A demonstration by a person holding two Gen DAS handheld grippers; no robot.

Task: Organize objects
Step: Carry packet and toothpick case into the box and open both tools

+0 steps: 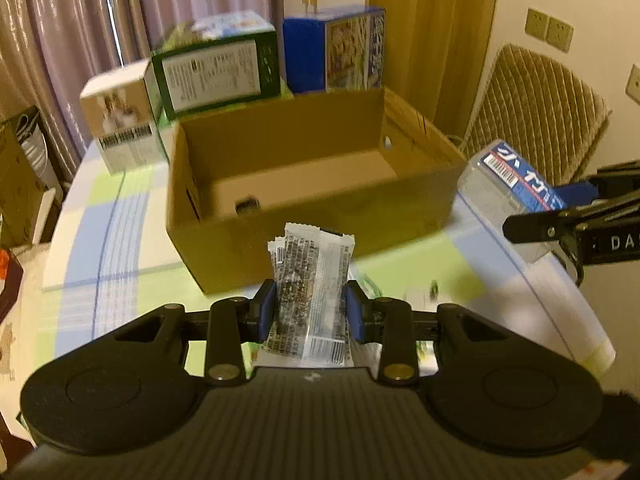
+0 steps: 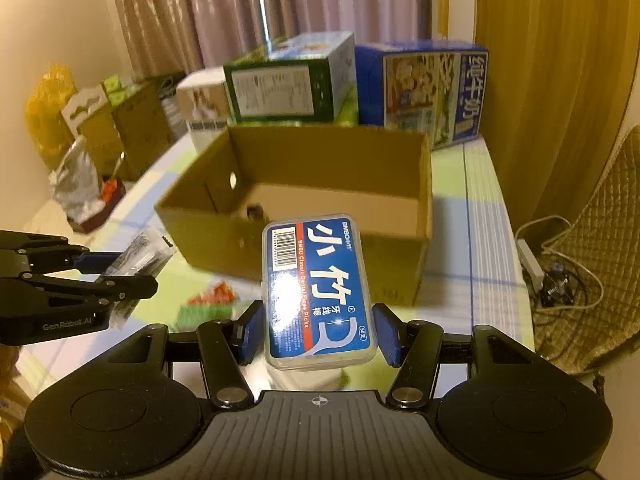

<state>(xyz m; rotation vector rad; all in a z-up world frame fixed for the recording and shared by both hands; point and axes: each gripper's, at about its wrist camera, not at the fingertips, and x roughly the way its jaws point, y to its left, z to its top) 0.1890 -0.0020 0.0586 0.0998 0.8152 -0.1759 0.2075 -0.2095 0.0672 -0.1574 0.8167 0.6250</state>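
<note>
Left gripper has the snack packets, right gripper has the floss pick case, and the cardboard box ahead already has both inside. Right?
Not quite. The left gripper holds the snack packets and the right gripper holds the floss pick case, but neither is in the cardboard box yet, as both wrist views show.

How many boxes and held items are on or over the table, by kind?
Open brown cardboard box: 1
Printed cartons behind it, white, green, blue: 3
Clear snack sachets in left tongs: 2
Blue-labelled clear plastic floss-pick case in right tongs: 1
Total: 7
</note>
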